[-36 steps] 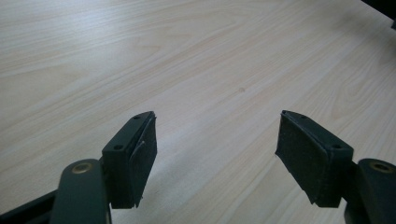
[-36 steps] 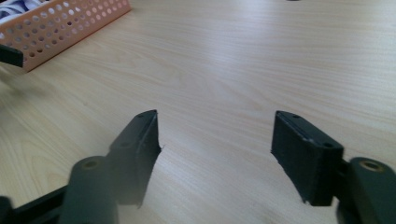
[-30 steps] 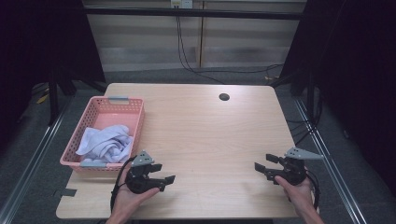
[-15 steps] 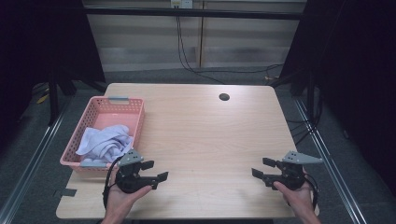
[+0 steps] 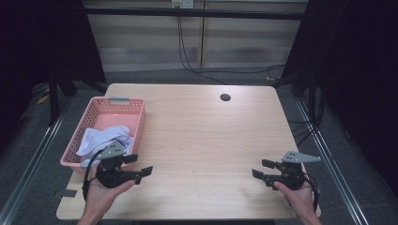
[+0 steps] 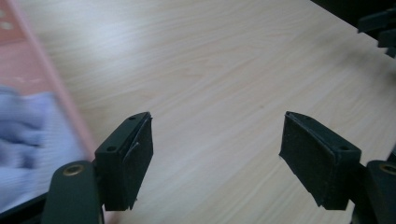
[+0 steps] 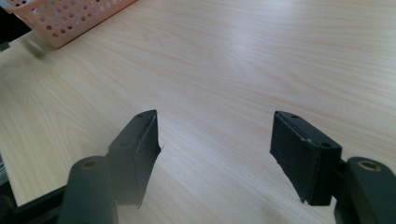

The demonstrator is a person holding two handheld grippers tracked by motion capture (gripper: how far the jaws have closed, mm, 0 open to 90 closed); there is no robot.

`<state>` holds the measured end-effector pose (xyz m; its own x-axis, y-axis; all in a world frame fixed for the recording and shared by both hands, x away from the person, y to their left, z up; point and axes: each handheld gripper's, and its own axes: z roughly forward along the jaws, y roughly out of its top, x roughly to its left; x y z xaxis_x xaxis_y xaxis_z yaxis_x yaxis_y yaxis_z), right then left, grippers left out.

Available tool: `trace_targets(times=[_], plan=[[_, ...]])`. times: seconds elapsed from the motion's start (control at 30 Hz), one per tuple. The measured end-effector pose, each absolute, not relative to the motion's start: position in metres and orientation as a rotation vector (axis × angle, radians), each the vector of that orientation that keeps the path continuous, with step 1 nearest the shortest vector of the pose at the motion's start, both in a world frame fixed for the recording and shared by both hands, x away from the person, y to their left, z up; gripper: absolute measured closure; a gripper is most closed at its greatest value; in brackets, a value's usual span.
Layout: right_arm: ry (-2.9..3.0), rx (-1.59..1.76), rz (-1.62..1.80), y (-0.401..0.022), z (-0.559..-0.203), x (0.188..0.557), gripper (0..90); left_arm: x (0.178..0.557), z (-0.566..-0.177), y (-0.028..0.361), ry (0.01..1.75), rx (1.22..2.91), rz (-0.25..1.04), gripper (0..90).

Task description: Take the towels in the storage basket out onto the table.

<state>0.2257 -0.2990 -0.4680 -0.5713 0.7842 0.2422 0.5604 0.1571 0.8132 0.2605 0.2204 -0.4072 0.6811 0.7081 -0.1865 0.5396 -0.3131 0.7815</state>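
Note:
My left gripper [image 5: 139, 165] is held in a hand at the front left of the wooden table [image 5: 202, 136], just beside the near right corner of a pink basket [image 5: 101, 105]. Its jaws point right and stand open, and they have just been opening with nothing between them [image 6: 219, 158]. A crumpled pale cloth [image 5: 105, 138] lies in the basket. My right gripper [image 5: 259, 168] sits at the front right, pointing left. It is open over bare wood [image 7: 215, 156], and its jaws have just closed a little on nothing.
The basket's rim [image 6: 60, 107] and the cloth [image 6: 28, 140] show at the left of the left gripper view. A dark round hole [image 5: 225, 97] lies near the table's far edge. Black frames and cables stand beyond the table.
The left hand has drifted left towards the basket and lifted a little off the table. The right hand has stayed where it was.

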Motion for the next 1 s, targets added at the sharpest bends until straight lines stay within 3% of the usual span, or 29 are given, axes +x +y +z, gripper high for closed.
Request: trace_targets(times=[0.07, 0.57, 1.0], plan=[[2.202, 1.306, 1.383, -0.298, -0.468, 0.226, 27.9, 0.268, -0.402, 0.235, 0.978, 2.001, 0.253, 25.5], [2.234, 1.302, 1.367, -0.293, -0.470, 0.229, 21.9, 0.293, -0.387, 0.288, 1.119, 1.985, 0.317, 21.0], [2.242, 1.316, 1.345, -0.293, -0.474, 0.233, 19.8, 0.321, -0.379, 0.302, 1.170, 2.030, 0.394, 18.6]])
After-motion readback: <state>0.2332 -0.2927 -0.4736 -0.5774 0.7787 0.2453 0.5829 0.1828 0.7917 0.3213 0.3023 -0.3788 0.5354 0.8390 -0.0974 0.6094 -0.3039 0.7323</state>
